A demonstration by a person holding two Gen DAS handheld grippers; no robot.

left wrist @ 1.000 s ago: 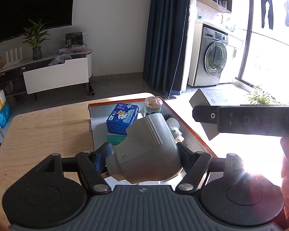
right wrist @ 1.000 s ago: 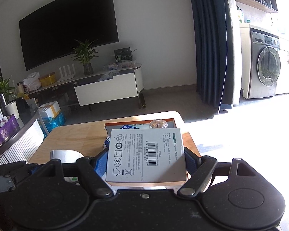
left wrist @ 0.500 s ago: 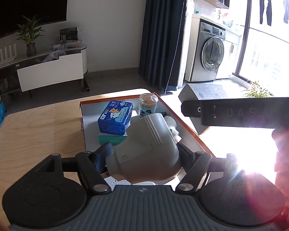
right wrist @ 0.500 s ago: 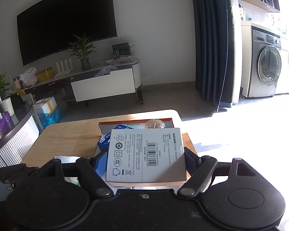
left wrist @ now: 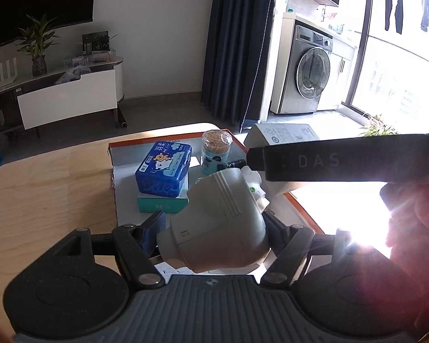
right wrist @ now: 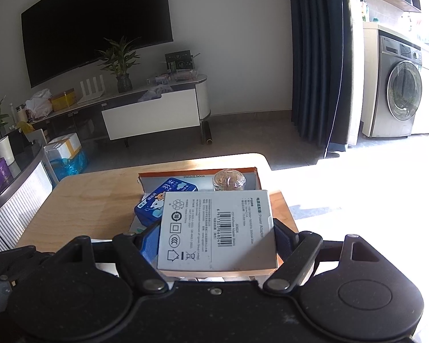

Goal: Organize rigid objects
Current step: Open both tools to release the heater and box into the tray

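A: Partway through, by the look of it. Already lying in the orange-rimmed box [left wrist: 306, 214] on the table [left wrist: 51, 197]: a blue tissue pack [left wrist: 164, 168] stacked on a teal carton [left wrist: 163, 204], a clear jar of toothpicks [left wrist: 216, 150] at the far end, and a small white bottle [left wrist: 253, 181] beside it.

B: Still outside the box?

A: Two things, both carried above it. Left hand-held gripper [left wrist: 214, 228] clamped on a grey, bulb-shaped plastic device [left wrist: 217, 225], held over the near half of the box. Right hand-held gripper [right wrist: 217, 245] clamped on a flat white power-adapter carton [right wrist: 217, 231], label side up, held over the box's near end, to judge from the right wrist view.

B: So left to do?

A: Setting both down inside, probably. Free room mostly along the right side and near end; hard to tell how much, hidden behind the grey device.

B: Anything in the way?

A: Each other, mainly. Seen from the left wrist, the right hand-held gripper's dark bar crosses just beyond the grey device, close above the bottle and jar. Risk of a knock if both go down together. Strong sun glare at lower right, washing out that corner. TV stand, curtain and washing machine well apart, no concern.
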